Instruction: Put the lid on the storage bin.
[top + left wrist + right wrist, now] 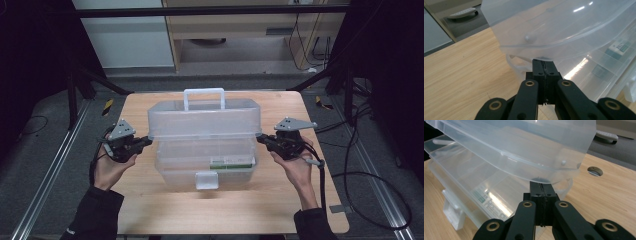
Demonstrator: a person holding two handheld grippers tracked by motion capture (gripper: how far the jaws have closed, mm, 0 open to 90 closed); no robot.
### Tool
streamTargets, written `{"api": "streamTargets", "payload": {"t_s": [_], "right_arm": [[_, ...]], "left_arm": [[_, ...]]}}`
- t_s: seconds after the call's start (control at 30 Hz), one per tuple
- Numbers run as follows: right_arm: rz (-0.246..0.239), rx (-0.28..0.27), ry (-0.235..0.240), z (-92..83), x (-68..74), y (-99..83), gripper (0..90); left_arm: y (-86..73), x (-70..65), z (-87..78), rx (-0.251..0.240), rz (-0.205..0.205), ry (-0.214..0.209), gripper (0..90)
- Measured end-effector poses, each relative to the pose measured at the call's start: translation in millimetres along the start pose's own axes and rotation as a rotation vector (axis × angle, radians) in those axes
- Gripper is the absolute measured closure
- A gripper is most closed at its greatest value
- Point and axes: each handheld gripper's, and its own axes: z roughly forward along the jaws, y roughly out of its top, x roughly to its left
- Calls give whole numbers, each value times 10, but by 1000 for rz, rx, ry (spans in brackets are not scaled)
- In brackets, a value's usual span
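We can't tell whether the closed tips actually bear on the lid rim: in both gripper views they disappear under its edge, so contact stays unclear. Left gripper (543, 65) has its jaws pressed together with nothing pinched between them, tips tucked beneath the left end of the lid (204, 119). Right gripper (540, 187) matches it, jaws pressed together under the right end. The clear plastic storage box (205, 167) sits mid-table (150, 210), long axis running left to right across the high view, front latch tab (206, 180) facing the person. The lid stands raised off the base, tilted, its white handle (204, 98) pointing up and away. Contents are hard to read through the hazy plastic: we make out one flat green-and-white labelled pack (231, 164) in the base, toward the right front; the print is too blurred to read. Both sleeves are cut off at the bottom edge of the high view.
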Motion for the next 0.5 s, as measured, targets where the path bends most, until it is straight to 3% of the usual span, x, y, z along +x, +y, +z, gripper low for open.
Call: {"api": "streamTargets", "payload": {"t_s": [0.5], "right_arm": [[-24,53,-19,-44,59,-188,900]], "left_arm": [[-206,-97,-6,8,-11,-8,894]]}}
